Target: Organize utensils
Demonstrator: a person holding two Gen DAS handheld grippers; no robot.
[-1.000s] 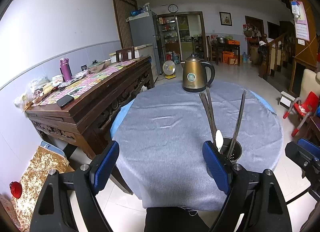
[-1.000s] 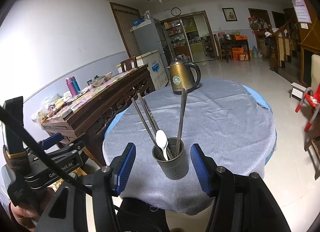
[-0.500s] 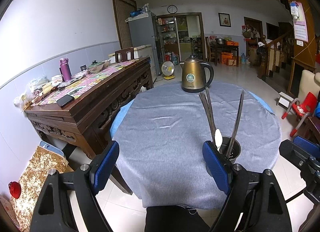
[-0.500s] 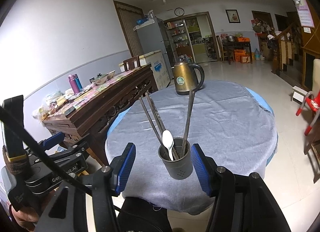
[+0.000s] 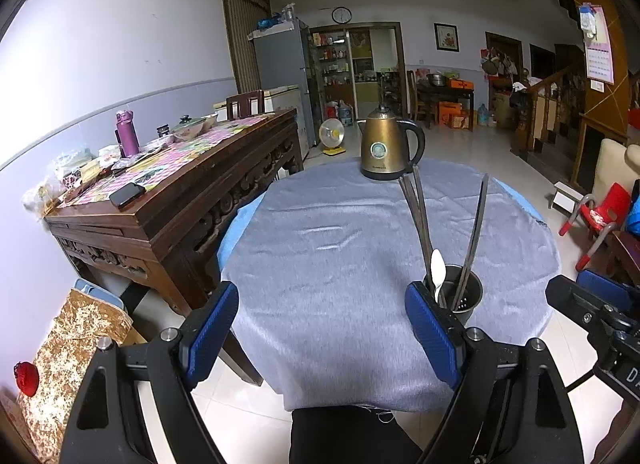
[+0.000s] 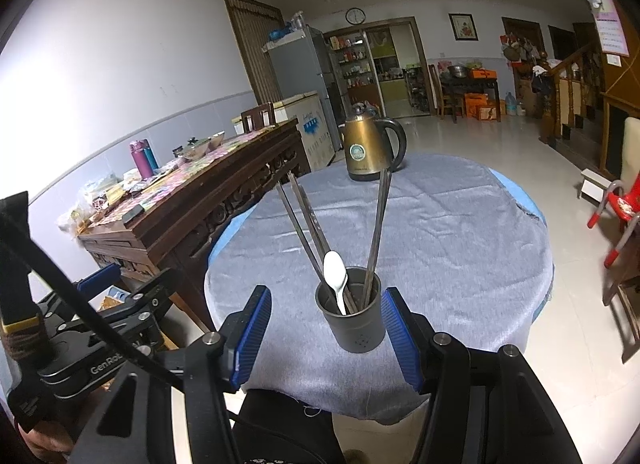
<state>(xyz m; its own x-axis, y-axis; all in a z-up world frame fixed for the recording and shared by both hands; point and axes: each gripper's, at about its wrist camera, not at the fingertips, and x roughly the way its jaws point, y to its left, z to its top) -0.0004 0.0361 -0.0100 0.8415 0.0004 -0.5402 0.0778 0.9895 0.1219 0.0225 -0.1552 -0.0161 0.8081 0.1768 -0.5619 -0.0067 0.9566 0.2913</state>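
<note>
I've got the dark utensil cup [image 6: 355,322] sitting near the front edge of the round tabletop [image 6: 440,232], which has a grey cloth over it. In the cup: a white plastic spoon [image 6: 335,272], bowl up, plus long dark chopsticks [image 6: 308,220] fanning out left & right. My right claw [image 6: 326,338] is partly open w/ the cup between its blue pads; small gaps both sides, so no grip. My left claw [image 5: 320,328] is wide open over bare cloth, holding nothing; the cup [image 5: 464,296] sits just behind its right-hand pad.

Only other item on the cloth is a gold electric kettle [image 5: 386,148] at the far edge, well apart from the cup. Nothing stands between the right claw and the cup. A carved wooden sideboard [image 5: 172,200] w/ clutter stands to the left of the tabletop.

The right wrist view shows the whole cup and the left rig at lower left. The left wrist view hides part of the cup behind the pad but shows a red kids' chair [image 5: 600,212] more fully.
</note>
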